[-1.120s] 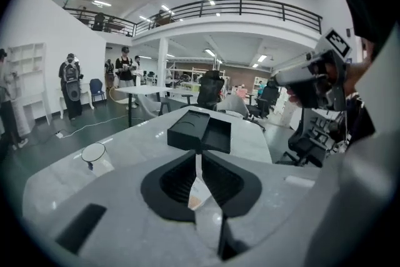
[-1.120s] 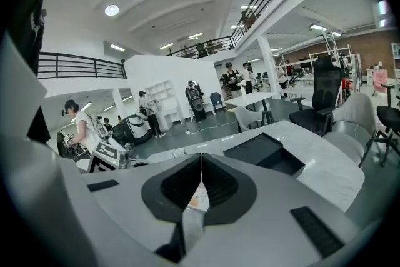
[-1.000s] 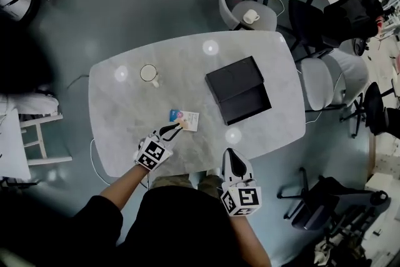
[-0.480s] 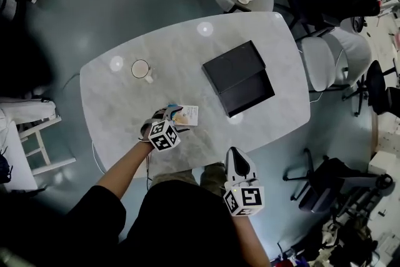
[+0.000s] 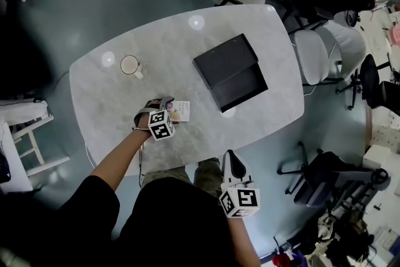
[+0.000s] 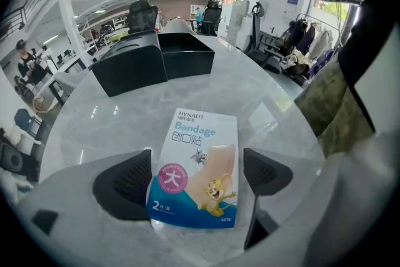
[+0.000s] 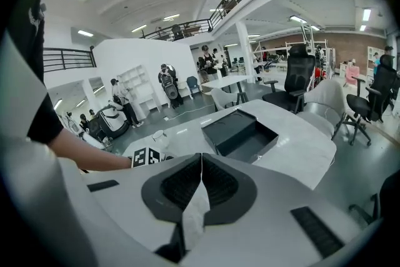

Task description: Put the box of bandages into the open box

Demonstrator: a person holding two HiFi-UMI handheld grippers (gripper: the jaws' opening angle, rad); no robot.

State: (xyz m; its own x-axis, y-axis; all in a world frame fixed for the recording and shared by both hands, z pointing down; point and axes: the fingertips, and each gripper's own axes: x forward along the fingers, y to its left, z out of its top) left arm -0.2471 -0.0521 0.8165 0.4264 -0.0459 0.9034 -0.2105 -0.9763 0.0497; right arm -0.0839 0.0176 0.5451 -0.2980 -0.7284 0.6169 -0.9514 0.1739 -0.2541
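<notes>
1. a pale grey, marble-patterned table with rounded corners fills the middle of the head view.
2. a black open box with its lid folded back sits on the table right of centre; in the left gripper view it is in the upper left.
3. the right gripper is at the lower centre of the head view, below the table's near edge; its jaws are clenched together with nothing between them.
4. the left gripper is over the table's lower left part; its jaws are opening, released from the box that lies between them.
5. a white mug with a handle stands at the table's upper left.
6. the white-and-blue cardboard box of bandages lies flat on the table between the left jaws, lower left of the black box and well apart from it.
</notes>
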